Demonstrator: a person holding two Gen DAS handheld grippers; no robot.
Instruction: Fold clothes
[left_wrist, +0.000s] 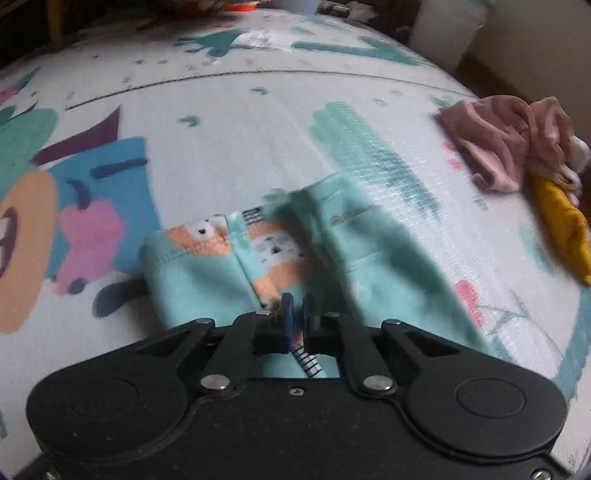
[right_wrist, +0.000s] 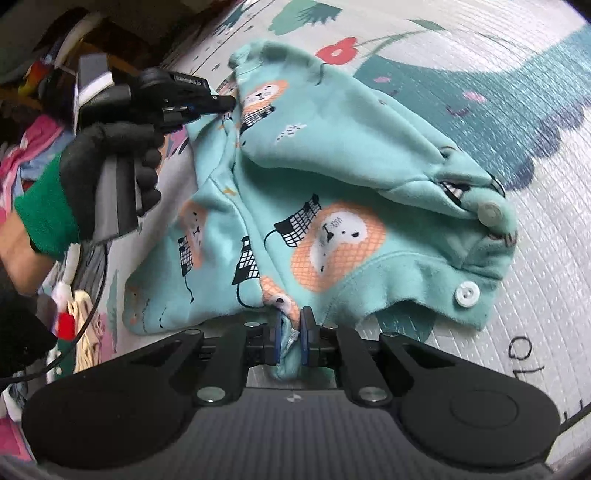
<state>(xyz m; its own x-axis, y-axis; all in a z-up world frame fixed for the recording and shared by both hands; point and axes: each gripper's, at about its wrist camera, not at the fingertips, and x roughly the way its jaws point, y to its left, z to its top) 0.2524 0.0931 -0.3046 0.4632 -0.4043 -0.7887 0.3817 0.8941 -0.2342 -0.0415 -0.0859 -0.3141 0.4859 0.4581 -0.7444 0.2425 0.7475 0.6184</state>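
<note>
Top (right_wrist: 332, 155) lies rumpled on mat (right_wrist: 480, 55). Left hand-held gripper (left_wrist: 295, 314) and right hand-held gripper (right_wrist: 291, 328) each pinch its edge. Advise equal tension, aligned hems before lowering.

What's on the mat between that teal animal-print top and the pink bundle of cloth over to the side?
Nothing: bare play mat separates the teal top from the pink clothes, as the left wrist view shows.

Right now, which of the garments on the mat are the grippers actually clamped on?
The mint-green printed garment. Both the left gripper and the right gripper pinch its fabric, while the crumpled pink garment and the mustard-yellow one lie untouched at the mat's edge.
</note>
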